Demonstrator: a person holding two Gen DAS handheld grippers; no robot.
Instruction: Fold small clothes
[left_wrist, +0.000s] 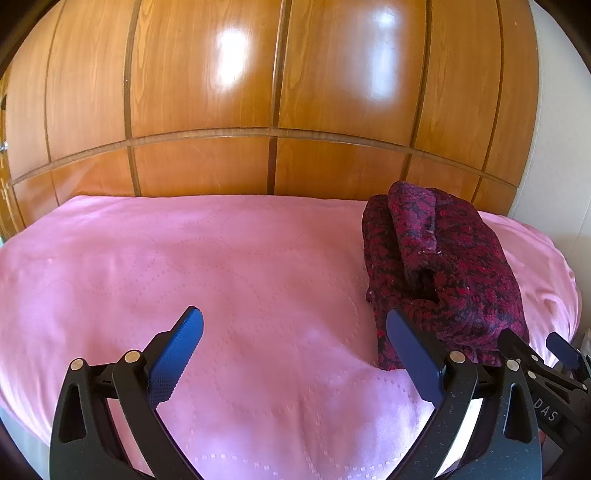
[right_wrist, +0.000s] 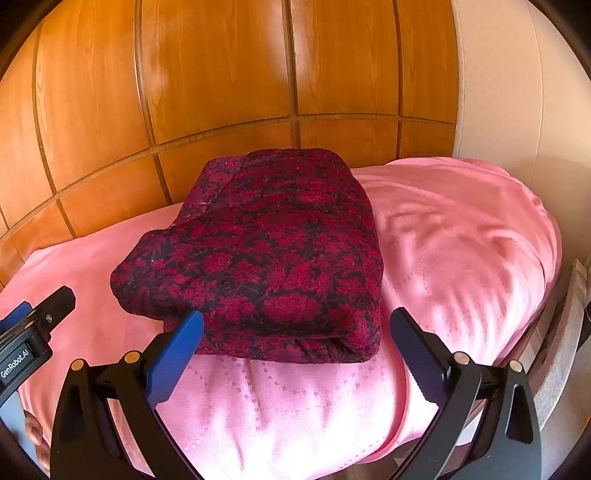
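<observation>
Right wrist view: red knit garment (right_wrist: 266, 254) sits folded on the pink bed (right_wrist: 461, 236), right tool (right_wrist: 295, 332) spread apart just in front, left tool (left_wrist: 295, 332) also apart and empty. Looks thick, soft, floppy, so I'd grab the near folded edge

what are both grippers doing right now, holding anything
left gripper: open, holding nothing, over the pink bedspread.
right gripper: open, holding nothing, just short of the folded red garment.

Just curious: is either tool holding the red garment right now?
No: the right tool is open, and the folded garment lies free on the pink bedspread.
</observation>
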